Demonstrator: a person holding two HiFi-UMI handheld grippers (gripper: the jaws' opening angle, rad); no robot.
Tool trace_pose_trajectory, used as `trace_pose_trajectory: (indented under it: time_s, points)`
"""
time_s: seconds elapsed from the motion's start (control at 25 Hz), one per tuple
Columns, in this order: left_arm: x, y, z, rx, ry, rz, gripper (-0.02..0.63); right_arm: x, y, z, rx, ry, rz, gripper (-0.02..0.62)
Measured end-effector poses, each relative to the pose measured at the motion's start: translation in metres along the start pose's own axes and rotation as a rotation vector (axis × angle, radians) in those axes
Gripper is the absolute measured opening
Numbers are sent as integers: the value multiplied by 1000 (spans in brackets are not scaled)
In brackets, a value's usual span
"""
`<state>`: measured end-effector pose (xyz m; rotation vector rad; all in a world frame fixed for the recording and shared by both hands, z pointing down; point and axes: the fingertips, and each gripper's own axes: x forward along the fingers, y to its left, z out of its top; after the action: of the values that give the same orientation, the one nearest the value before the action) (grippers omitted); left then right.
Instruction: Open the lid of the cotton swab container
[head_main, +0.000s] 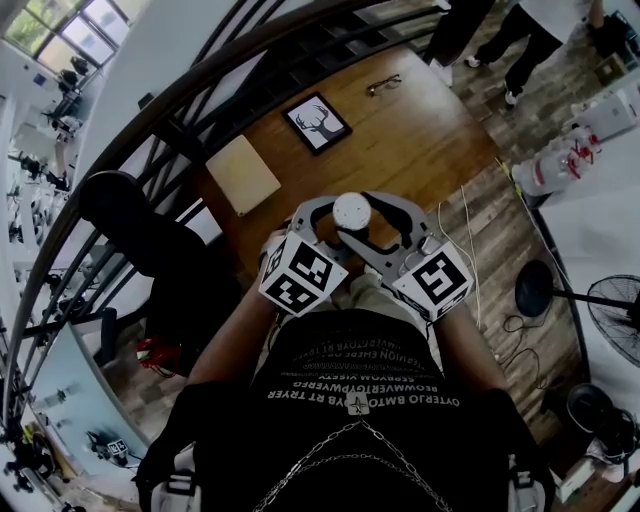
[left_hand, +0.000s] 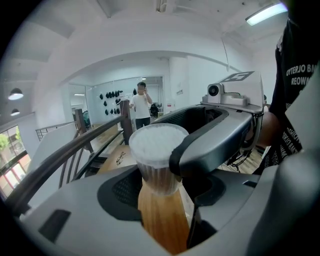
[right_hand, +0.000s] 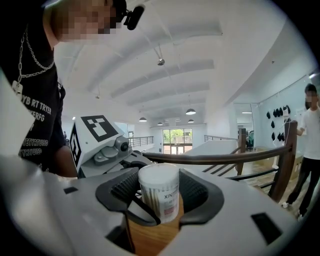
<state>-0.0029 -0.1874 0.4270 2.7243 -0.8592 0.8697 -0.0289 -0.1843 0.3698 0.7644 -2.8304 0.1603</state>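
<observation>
A clear cotton swab container (head_main: 352, 212) with a white top is held up in the air above the wooden table (head_main: 400, 150). My left gripper (head_main: 330, 222) comes in from the left and is shut on its body. In the left gripper view the container (left_hand: 156, 145) sits in the left gripper (left_hand: 165, 190), partly behind a finger (left_hand: 215, 145) of the right one. My right gripper (head_main: 378, 225) reaches around the same container from the right. In the right gripper view the container (right_hand: 160, 192) stands between the jaws of the right gripper (right_hand: 159, 185), with a gap at each pad.
On the table lie a framed deer picture (head_main: 317, 122), a pair of glasses (head_main: 383, 85) and a pale board (head_main: 243, 174). A dark curved railing (head_main: 200, 90) runs behind the table. A floor fan (head_main: 610, 315) stands at the right. People (head_main: 530, 40) stand at the far side.
</observation>
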Motion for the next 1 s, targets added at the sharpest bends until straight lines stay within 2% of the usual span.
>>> trace_pose_trajectory:
  time_s: [0.36, 0.52, 0.68, 0.8, 1.0]
  points:
    - [2, 1, -8, -20, 42, -31, 256, 5, 1, -4, -32, -4, -9, 249]
    - [3, 2, -13, -9, 76, -34, 253, 6, 2, -5, -92, 4, -23, 247]
    - [6, 0, -14, -20, 64, -41, 254, 6, 2, -7, -129, 14, -35, 249]
    - [7, 2, -10, -17, 32, -39, 261, 6, 0, -4, -104, -5, -30, 259]
    - [5, 9, -10, -7, 16, -21, 265, -10, -5, 13, 28, -125, 13, 265]
